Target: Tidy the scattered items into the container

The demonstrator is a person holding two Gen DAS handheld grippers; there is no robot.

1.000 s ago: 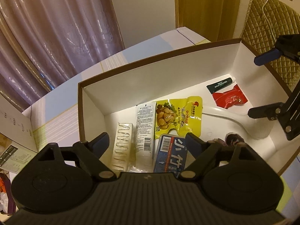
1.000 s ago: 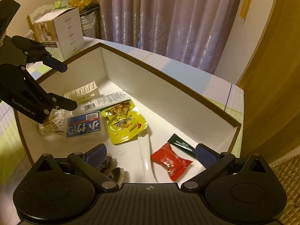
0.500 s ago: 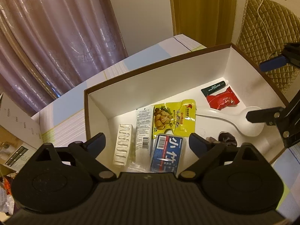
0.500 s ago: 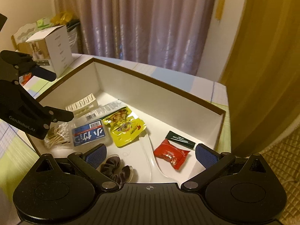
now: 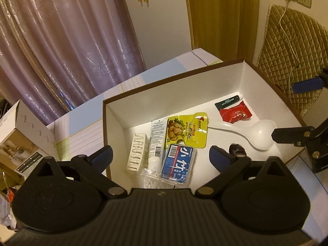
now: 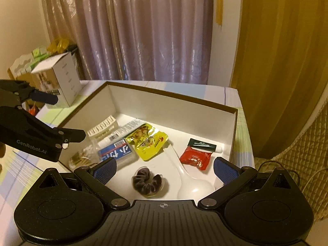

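A white box with a brown rim (image 5: 174,78) (image 6: 170,94) sits on the table. Inside lie a yellow snack pouch (image 5: 187,130) (image 6: 148,141), a blue pack (image 5: 178,164) (image 6: 115,152), a white tube (image 5: 156,143), a white comb-like piece (image 5: 136,151), a white spoon (image 5: 260,131) (image 6: 189,180), a red packet (image 5: 235,113) (image 6: 194,157), a green tube (image 6: 203,144), a dark scrunchie (image 6: 147,181) and cotton swabs (image 6: 84,155). My left gripper (image 5: 161,155) is open and empty above the box's near left. My right gripper (image 6: 165,169) is open and empty above its near right.
A cardboard carton (image 5: 18,141) (image 6: 59,80) stands on the table left of the box. Curtains hang behind the table. A quilted chair back (image 5: 291,55) stands to the right. The table has a striped cloth (image 5: 82,135).
Both grippers have risen and drawn back from the box, so more of the box and room shows. Both stay open and empty. The items in the box have not moved.
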